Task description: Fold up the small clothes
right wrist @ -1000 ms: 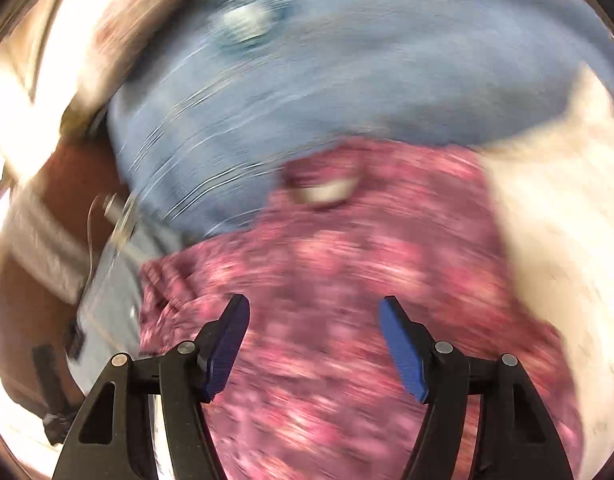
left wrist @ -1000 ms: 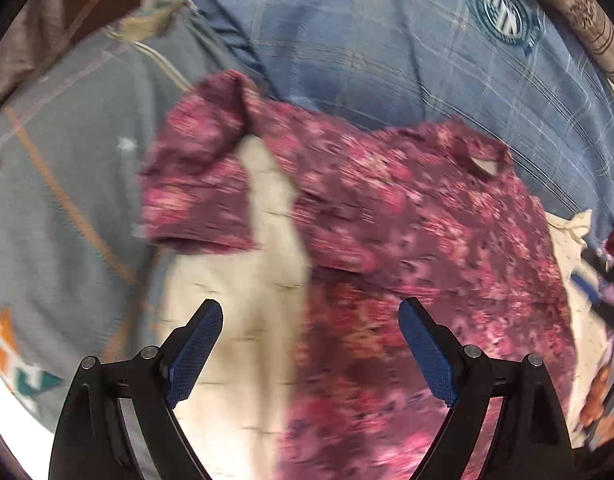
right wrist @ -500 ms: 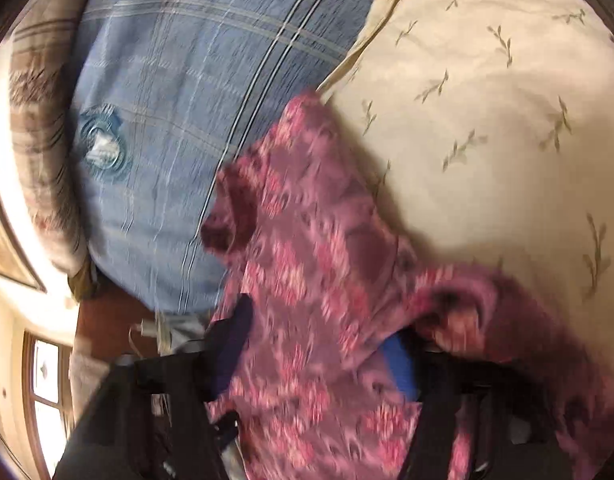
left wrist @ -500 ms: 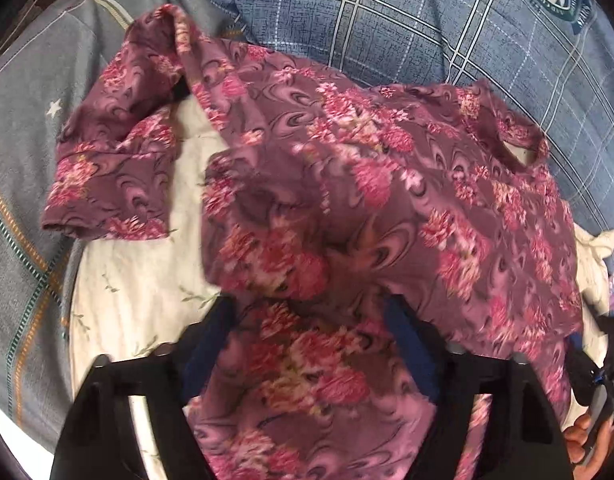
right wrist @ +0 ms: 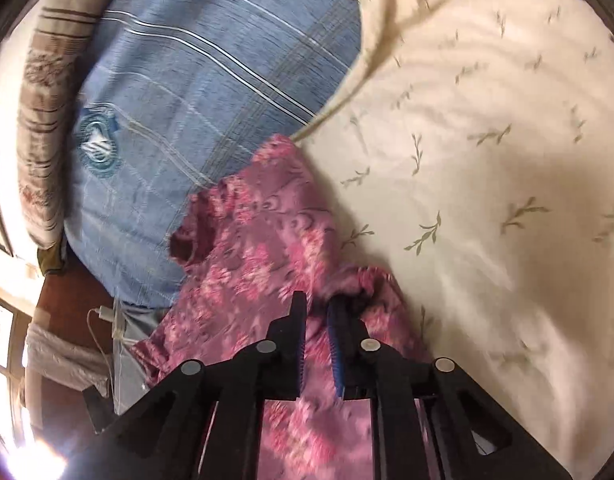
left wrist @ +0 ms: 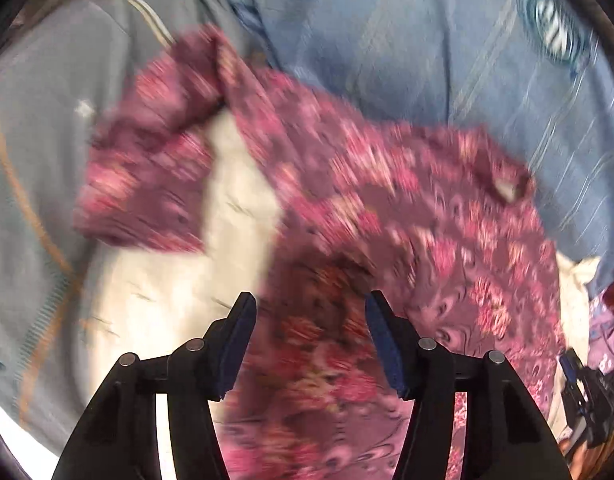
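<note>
A small maroon floral shirt (left wrist: 387,208) lies spread on a cream leaf-print sheet (left wrist: 179,288), one sleeve out to the left, its neck opening at the right. My left gripper (left wrist: 309,312) is open above the shirt's lower part, nothing between its blue pads. In the right wrist view the shirt (right wrist: 259,248) lies beside the cream sheet (right wrist: 487,160). My right gripper (right wrist: 317,308) is shut on a bunched fold of the shirt's edge. It also shows at the far right of the left wrist view (left wrist: 579,384).
A blue plaid pillow (left wrist: 427,40) with a round logo lies behind the shirt and also shows in the right wrist view (right wrist: 179,100). A grey patterned cover (left wrist: 35,160) is at the left. A striped cushion (right wrist: 47,80) and a white cable (right wrist: 103,320) lie at the left.
My left gripper has drawn back from the shirt and its open jaws now stand narrower. My right gripper has closed on the shirt's edge.
</note>
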The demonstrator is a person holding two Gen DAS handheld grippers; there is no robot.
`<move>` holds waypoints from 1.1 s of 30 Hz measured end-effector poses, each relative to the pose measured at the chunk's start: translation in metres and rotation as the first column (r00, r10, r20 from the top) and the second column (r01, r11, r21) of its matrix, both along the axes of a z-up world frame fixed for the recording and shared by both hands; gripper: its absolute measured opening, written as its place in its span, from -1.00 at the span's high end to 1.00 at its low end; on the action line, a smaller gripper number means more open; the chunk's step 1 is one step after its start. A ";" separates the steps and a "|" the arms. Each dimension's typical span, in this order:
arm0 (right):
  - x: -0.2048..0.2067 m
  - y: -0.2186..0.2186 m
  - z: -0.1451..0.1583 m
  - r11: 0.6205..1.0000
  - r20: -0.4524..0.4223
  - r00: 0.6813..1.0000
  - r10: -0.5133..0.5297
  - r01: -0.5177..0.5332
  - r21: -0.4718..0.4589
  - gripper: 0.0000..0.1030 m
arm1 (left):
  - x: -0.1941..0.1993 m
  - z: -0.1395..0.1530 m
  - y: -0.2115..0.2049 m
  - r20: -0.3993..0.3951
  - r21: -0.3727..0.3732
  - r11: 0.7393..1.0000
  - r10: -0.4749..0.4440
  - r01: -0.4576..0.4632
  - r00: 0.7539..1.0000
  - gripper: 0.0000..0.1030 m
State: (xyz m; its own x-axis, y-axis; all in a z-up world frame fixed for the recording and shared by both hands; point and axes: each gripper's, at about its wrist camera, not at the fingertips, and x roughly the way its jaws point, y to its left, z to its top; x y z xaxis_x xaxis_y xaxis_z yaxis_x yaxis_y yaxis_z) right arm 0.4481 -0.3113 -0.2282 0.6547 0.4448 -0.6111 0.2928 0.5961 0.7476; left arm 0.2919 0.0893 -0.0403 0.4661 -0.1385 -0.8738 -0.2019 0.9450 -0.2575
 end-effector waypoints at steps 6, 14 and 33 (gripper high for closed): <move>-0.004 0.021 0.041 0.998 0.111 0.992 0.059 -0.056 -0.027 0.47 | 0.003 0.008 -0.001 0.011 -0.020 0.999 -0.032 0.033 0.999 -0.30; 0.068 0.123 0.061 0.911 0.096 0.919 0.383 -0.358 -0.203 0.45 | 0.009 -0.046 -0.059 -0.092 0.137 0.972 -0.179 0.191 0.979 -0.28; 0.064 0.179 0.017 0.832 -0.031 0.892 0.450 -0.432 -0.349 0.10 | -0.004 0.009 0.139 -0.053 -0.246 0.943 0.215 -0.222 0.975 -0.29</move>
